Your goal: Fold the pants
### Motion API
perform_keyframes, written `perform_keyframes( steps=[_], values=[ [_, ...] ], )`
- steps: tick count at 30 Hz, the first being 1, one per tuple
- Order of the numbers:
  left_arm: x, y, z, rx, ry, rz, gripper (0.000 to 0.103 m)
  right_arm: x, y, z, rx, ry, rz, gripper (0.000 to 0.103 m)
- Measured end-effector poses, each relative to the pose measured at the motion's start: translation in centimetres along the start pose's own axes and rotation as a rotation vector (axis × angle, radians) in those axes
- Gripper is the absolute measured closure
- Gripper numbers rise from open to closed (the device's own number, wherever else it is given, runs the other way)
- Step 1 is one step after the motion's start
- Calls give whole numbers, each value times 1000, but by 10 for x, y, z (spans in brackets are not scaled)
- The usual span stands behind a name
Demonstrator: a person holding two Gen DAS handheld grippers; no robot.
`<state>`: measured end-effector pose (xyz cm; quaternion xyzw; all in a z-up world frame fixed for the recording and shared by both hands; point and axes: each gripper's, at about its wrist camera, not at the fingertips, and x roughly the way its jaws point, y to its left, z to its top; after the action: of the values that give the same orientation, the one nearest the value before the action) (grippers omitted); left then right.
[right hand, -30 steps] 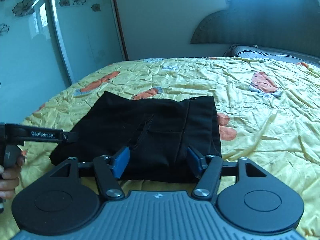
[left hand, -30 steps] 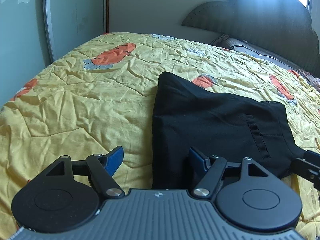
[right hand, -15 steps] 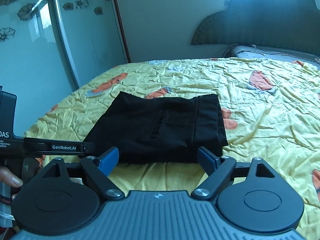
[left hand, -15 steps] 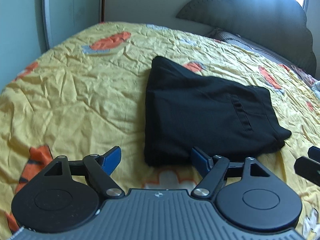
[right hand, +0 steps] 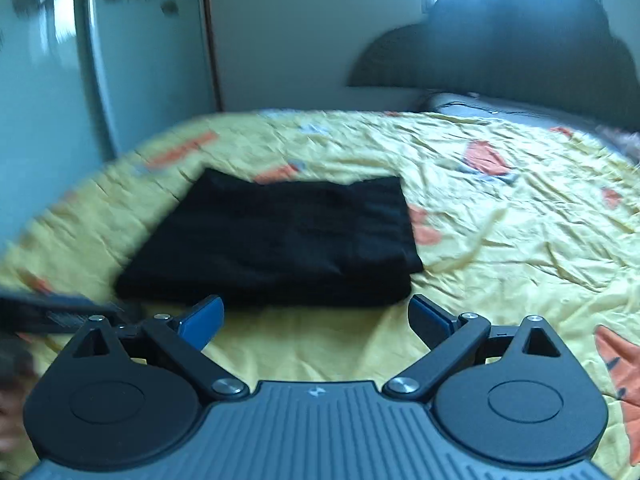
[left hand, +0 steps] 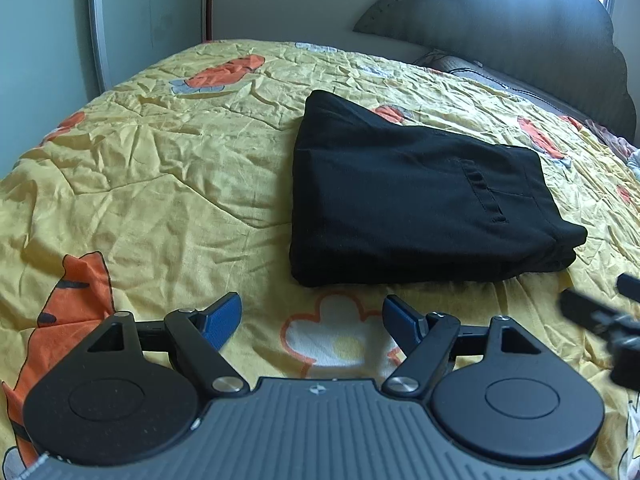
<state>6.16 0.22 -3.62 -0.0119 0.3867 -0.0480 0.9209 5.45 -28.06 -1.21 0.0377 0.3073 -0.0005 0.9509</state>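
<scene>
Pants point(left hand: 416, 200), black and folded into a thick rectangular stack, lie on the yellow bedspread point(left hand: 160, 184) with its orange carrot print; a belt loop and pocket seam show on the top layer, and the folded edges face the near side. Just near of the stack, the left gripper point(left hand: 312, 316) hovers over a white flower print with its blue-padded fingers point(left hand: 224, 316) spread apart and nothing between them, clear of the cloth. The right gripper point(right hand: 316, 316) (its view is blurred) sits likewise near of the pants; its jaws have just been opening and stand wide, empty, the pads off the fabric. Part of the other handheld device shows at each view's edge. Beyond the bed stand a dark scalloped headboard point(left hand: 520, 28), a grey pillow point(right hand: 500, 108), and to the left a glass sliding wardrobe door point(right hand: 132, 60).
</scene>
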Motion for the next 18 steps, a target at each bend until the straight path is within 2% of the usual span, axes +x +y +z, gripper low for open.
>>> perform_keyframes(
  steps=[4, 8, 18],
  values=[
    [-2, -2, -4, 13, -19, 4, 22, 13, -4, -10, 18, 22, 22, 4],
    [-2, -3, -9, 23, -34, 8, 20, 17, 0, -17, -10, 26, 5, 4],
    [1, -9, -19, 58, -75, 37, 13, 25, -10, -28, 38, 58, -1, 3]
  ],
)
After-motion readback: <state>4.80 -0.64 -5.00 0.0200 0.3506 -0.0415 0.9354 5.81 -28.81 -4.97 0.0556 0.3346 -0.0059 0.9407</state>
